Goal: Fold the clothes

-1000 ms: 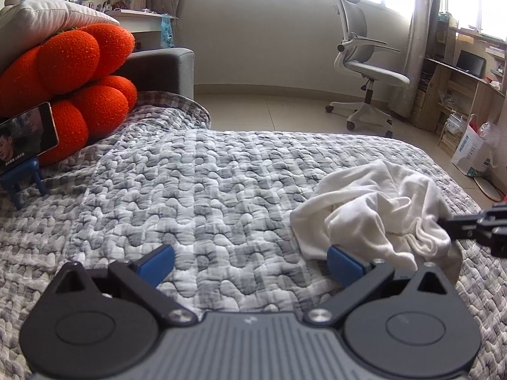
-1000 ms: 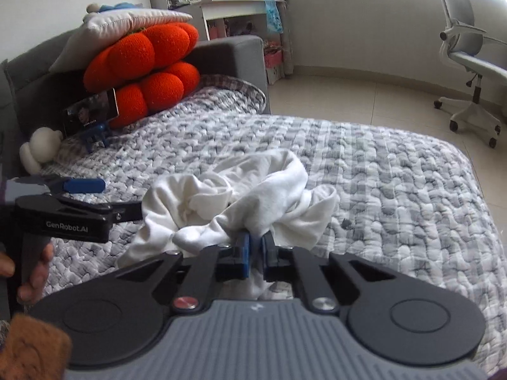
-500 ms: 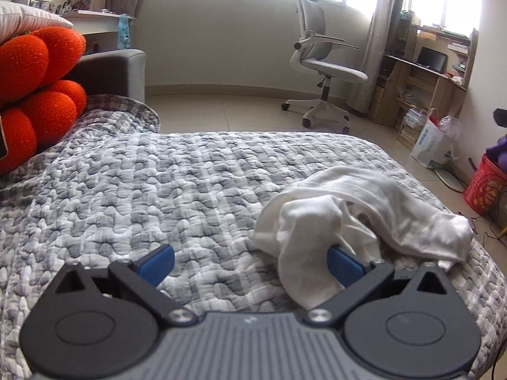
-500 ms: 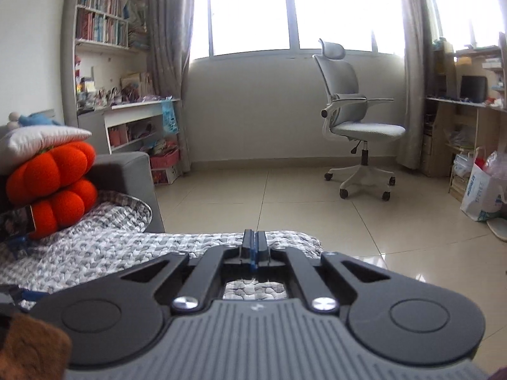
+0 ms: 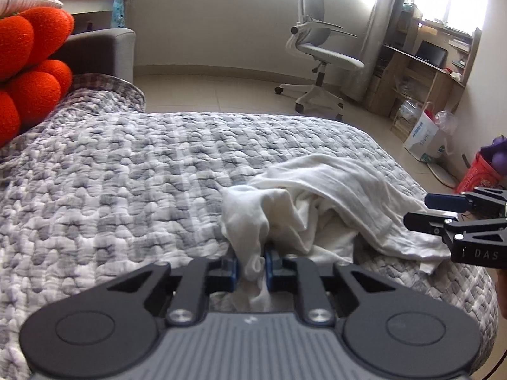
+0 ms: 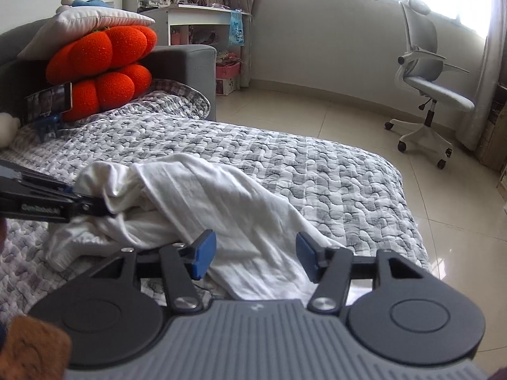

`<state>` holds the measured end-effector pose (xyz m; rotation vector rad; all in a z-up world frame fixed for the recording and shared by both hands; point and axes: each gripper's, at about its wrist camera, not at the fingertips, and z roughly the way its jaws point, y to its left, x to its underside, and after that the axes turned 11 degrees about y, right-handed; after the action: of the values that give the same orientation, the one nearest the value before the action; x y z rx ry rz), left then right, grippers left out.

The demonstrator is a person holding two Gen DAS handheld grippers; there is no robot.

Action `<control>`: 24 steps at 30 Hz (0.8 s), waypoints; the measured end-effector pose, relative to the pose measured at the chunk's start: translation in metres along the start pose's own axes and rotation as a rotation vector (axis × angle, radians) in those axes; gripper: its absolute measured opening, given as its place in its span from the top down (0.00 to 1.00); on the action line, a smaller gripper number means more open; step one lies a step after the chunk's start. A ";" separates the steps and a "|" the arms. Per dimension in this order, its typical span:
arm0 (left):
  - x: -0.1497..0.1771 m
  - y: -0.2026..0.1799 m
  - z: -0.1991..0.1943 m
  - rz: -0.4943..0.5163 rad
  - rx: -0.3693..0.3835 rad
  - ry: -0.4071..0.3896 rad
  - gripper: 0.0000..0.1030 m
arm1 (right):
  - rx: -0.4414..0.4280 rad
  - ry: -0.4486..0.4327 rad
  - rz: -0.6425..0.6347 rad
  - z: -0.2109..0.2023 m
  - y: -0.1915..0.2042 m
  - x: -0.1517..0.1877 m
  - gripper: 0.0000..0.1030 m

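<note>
A crumpled white garment lies on the grey quilted bed, near its right edge. My left gripper is closing, its blue pads pinching a bunched fold of the white garment at the cloth's near left end. In the right wrist view the same garment stretches from the left toward the near right. My right gripper is opening, its blue pads apart above the garment's near end, with cloth lying between them but not pressed. The right gripper also shows at the right edge of the left wrist view.
Orange round cushions and a white pillow are stacked at the grey sofa arm, with a phone on a blue stand beside them. A white office chair stands on the tiled floor. A wooden desk and red basket are at right.
The left gripper went from wide open to closed on a fold of the garment. The right gripper let go, swung up away from the bed, then came back down with its jaws apart.
</note>
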<state>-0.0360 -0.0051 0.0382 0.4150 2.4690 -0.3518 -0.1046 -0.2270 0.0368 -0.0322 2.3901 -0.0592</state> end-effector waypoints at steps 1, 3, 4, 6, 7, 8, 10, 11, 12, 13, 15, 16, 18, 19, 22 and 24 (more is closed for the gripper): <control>0.001 0.006 -0.006 -0.022 -0.017 -0.014 0.88 | 0.012 0.011 -0.003 0.003 -0.002 0.000 0.42; 0.002 0.020 -0.024 -0.078 -0.036 -0.055 0.89 | 0.035 0.038 -0.035 0.008 -0.004 0.004 0.42; 0.004 0.028 -0.036 -0.100 -0.049 -0.082 0.89 | 0.052 0.054 -0.060 0.011 -0.002 0.007 0.46; 0.007 0.040 -0.061 -0.124 -0.087 -0.133 0.89 | 0.076 0.078 -0.107 0.016 0.006 0.012 0.72; 0.009 0.045 -0.074 -0.135 -0.109 -0.160 0.89 | 0.075 0.087 -0.127 0.018 0.009 0.014 0.86; 0.010 0.051 -0.087 -0.147 -0.122 -0.179 0.89 | 0.067 0.085 -0.145 0.018 0.013 0.016 0.93; 0.011 0.060 -0.113 -0.157 -0.149 -0.217 0.89 | 0.051 0.063 -0.176 0.014 0.020 0.018 0.99; 0.010 0.063 -0.126 -0.147 -0.169 -0.239 0.89 | 0.051 0.050 -0.178 0.012 0.022 0.017 0.99; 0.009 0.066 -0.140 -0.132 -0.191 -0.261 0.89 | 0.053 0.037 -0.177 0.009 0.024 0.016 0.99; 0.008 0.068 -0.151 -0.110 -0.213 -0.277 0.89 | 0.053 0.024 -0.173 0.006 0.025 0.015 0.99; 0.003 0.072 -0.167 -0.053 -0.259 -0.287 0.88 | 0.064 -0.003 -0.157 0.000 0.023 0.013 0.99; 0.000 0.076 -0.168 -0.023 -0.282 -0.274 0.86 | 0.076 -0.014 -0.146 -0.002 0.022 0.012 0.99; -0.003 0.088 -0.162 -0.015 -0.306 -0.224 0.64 | 0.101 -0.019 -0.126 -0.004 0.015 0.010 0.99; -0.002 0.096 -0.159 -0.035 -0.313 -0.204 0.50 | 0.100 -0.012 -0.122 -0.003 0.013 0.011 0.99; 0.013 0.121 -0.154 -0.126 -0.307 -0.189 0.19 | 0.084 0.012 -0.123 -0.001 0.009 0.015 0.90; 0.025 0.132 -0.150 -0.174 -0.281 -0.190 0.12 | 0.067 0.013 -0.140 0.000 0.011 0.018 0.81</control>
<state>-0.0845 0.1723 0.1205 0.0463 2.3275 -0.1038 -0.1185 -0.2164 0.0239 -0.1683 2.3947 -0.2065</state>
